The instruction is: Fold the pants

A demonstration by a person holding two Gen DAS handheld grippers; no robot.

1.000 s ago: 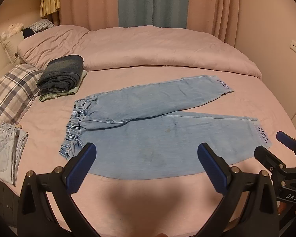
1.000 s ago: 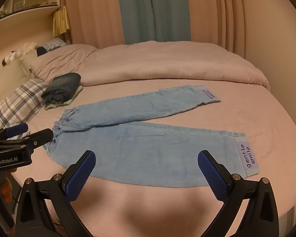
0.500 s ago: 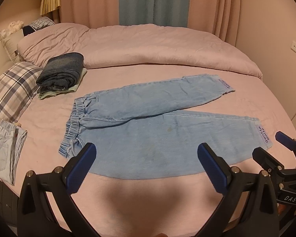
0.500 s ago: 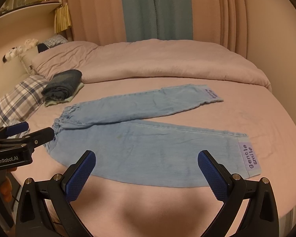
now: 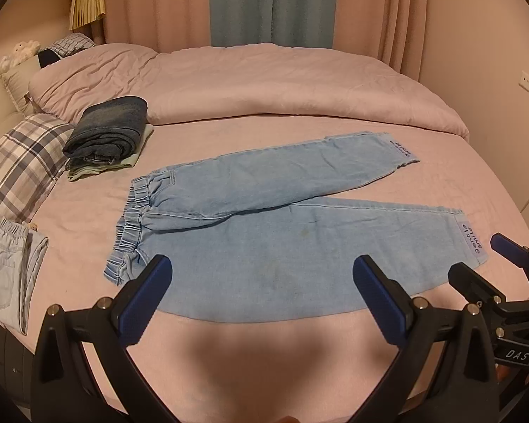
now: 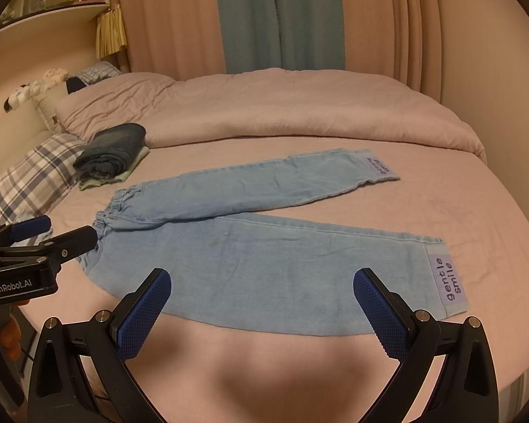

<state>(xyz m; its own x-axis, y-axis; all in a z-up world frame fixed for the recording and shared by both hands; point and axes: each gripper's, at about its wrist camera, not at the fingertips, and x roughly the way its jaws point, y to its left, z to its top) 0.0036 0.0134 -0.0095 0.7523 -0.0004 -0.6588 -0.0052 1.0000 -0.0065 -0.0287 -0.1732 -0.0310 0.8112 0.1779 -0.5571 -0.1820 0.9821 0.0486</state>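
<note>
Left gripper (image 5: 262,296) and right gripper (image 6: 262,298): jaws spread wide, holding nothing, level above the bed's (image 5: 264,352) near edge. Pants (image 5: 282,232) lie flat at 12 o'clock, waistband at 10 o'clock, cuffs at 2 o'clock. Folded clothes (image 5: 105,141) sit farther, at 10 o'clock.

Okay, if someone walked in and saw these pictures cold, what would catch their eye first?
The light blue pants spread flat across the middle of the pink bed, legs splayed toward the right. Next, the open left gripper and right gripper hovering over the near edge. Then the folded dark jeans at back left by the plaid pillow.
</note>
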